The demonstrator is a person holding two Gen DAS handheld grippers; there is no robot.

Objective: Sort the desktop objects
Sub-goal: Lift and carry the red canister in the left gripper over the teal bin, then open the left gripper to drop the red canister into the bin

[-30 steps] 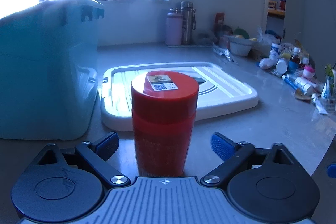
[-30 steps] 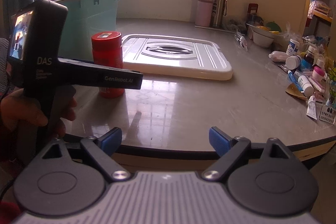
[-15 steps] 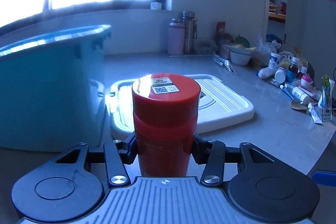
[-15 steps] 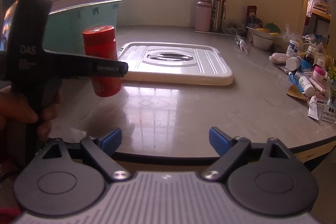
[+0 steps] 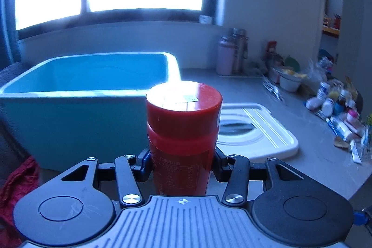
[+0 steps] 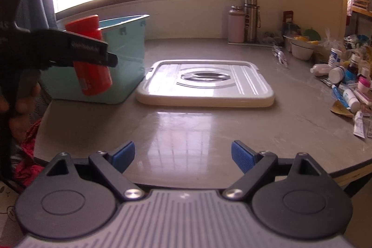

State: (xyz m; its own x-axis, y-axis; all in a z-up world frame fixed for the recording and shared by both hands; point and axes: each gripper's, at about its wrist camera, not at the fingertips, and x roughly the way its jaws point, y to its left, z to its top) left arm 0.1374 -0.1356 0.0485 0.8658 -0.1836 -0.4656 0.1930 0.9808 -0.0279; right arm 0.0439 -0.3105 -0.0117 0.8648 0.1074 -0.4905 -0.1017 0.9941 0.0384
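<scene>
At 9 o'clock of the right wrist view a hand holds the left gripper, and its jaws are closed on one red canister, which hangs tilted in the air in front of the teal storage bin. In the left wrist view the same canister stands between the fingers, pressed on both sides, and the open bin lies behind it from 9 to 12 o'clock. The canister hides the near right corner of the bin and part of the one white bin lid, which lies flat on the grey table just beside the bin, at 3 o'clock of the canister. Two flasks, one pink and one steel, stand at the wall at 1 o'clock. One white bowl and a crowd of small bottles and tubes fill the table edge at 3 o'clock; they are too many to count. The right gripper is open and holds nothing, low at 6 o'clock over the near table edge.
</scene>
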